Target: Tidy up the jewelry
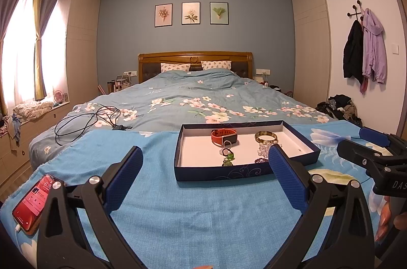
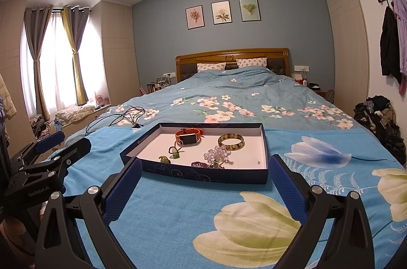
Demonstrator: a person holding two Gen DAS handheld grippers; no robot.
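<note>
1. Jewelry sits loose inside a shallow dark-blue box (image 2: pixel 193 173) with a white floor, on the blue floral blanket (image 2: pixel 178 218) at the foot of the bed (image 2: pixel 241 90).
2. Contents: orange watch (image 2: pixel 188 137) at the back, brown bangle (image 2: pixel 231 141) to its right, clear bead cluster (image 2: pixel 217 154) in front of the bangle, small green pieces (image 2: pixel 175 154) left of centre, purple beaded piece (image 2: pixel 199 164) against the near wall.
3. Left hand-held gripper (image 1: pixel 204 180): jaws spread wide, nothing between them, hovering over the blanket short of the box.
4. Right hand-held gripper (image 2: pixel 204 182): also spread wide and empty.
5. Key relation: box lies straight ahead of both grippers, long axis running left-right across their line of approach. In the right wrist view the box is centred between the fingers; in the left it sits off to the right. Right looks better lined up; which is nearer I cannot tell.
6. Phone (image 1: pixel 33 202) lies on the blanket's left edge, well apart from the box.
</note>
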